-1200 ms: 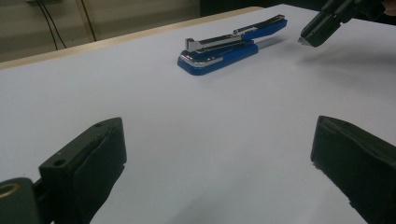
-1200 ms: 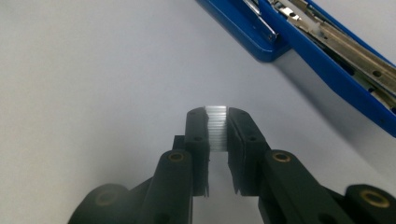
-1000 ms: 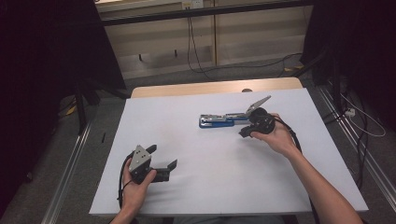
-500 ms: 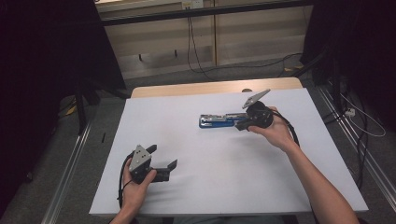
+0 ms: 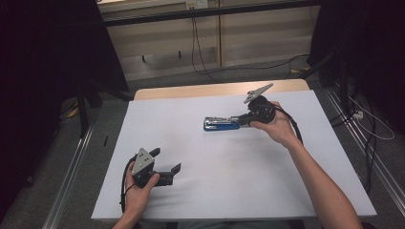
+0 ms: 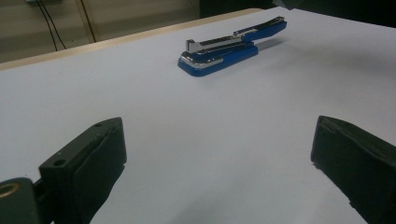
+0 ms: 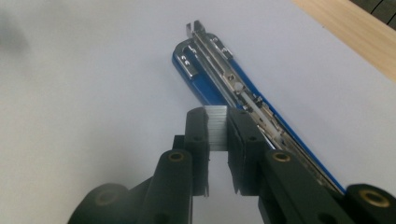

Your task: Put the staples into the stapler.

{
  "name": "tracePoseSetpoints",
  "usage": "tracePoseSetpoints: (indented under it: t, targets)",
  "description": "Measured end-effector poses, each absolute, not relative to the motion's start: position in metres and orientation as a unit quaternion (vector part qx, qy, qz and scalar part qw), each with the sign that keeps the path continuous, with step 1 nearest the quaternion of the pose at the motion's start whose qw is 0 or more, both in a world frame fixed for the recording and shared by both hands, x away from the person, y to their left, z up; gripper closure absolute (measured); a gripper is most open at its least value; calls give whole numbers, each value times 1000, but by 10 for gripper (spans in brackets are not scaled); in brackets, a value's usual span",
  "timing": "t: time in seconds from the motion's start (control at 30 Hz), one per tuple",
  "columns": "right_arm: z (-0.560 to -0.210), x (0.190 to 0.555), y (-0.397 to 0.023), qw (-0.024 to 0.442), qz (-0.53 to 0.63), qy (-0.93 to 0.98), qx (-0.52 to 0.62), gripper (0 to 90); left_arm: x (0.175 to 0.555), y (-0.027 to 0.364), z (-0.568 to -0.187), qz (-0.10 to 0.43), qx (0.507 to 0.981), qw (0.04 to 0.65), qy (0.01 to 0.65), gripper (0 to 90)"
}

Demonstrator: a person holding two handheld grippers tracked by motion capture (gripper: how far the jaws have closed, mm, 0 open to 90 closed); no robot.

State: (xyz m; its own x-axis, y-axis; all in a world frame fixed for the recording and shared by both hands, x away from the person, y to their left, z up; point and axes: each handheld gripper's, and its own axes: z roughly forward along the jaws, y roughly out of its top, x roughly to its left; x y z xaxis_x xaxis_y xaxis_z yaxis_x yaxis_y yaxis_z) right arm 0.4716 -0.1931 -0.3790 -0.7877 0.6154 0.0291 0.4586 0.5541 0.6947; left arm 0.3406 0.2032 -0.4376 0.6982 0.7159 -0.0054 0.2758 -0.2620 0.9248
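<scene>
One item gripped: silver strip of staples, pinched in right gripper, poised above the channel for loading.
Stapler: blue-and-chrome stapler, opened, upper centre of white table.
Left gripper: jaws wide, empty, lower left, idle.

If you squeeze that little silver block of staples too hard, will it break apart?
Probably yes. The staple strip, pinched in the right gripper, shows fine lines across it, so it is likely many thin staples stuck together that could snap. Its shiny metal may be slippery. It looks small and likely light.
</scene>
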Motion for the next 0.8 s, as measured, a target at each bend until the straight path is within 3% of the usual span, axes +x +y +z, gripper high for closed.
tracePoseSetpoints:
  t: [0.8]
  targets:
    - [-375,485,-176,119,367,874,294,796,340,204,-437,216,765,514,323,35]
